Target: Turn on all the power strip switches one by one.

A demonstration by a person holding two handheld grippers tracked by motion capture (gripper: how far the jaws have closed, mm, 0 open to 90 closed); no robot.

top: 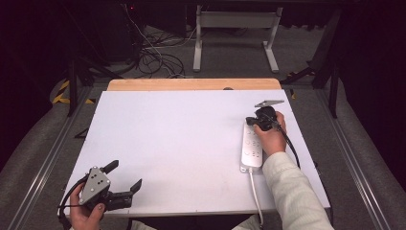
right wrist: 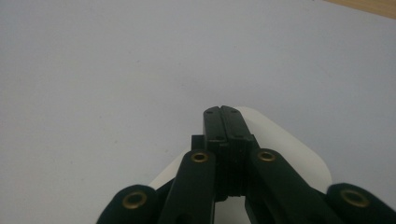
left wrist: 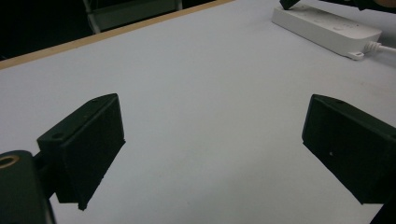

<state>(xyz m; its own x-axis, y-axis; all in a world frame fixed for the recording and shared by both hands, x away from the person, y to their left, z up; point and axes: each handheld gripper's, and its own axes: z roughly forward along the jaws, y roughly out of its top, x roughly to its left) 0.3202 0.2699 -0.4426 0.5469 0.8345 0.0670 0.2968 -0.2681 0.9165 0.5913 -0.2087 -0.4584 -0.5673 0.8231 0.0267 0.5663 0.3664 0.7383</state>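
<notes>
1. White plastic power strip [top: 252, 146] lies at 3 o'clock on the table, its cord running toward 6.
2. Right gripper [top: 253, 121], jaws pressed together and empty, rests on the strip's far end, likely pressing a switch.
3. Left gripper [top: 125, 176], jaws spread wide, idles at 7 o'clock.
4. White tabletop [top: 182, 143] otherwise bare; cables on the floor beyond.

The white table [top: 182, 143] is evenly lit and the room beyond is dark. Soft shadows lie beneath the jaws; both gripper views look slightly soft.

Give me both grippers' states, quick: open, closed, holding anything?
Left gripper: open, fingers wide apart, holding nothing, above the bare table.
Right gripper: closed, fingers pressed together, nothing between them, over the power strip's far end.
</notes>
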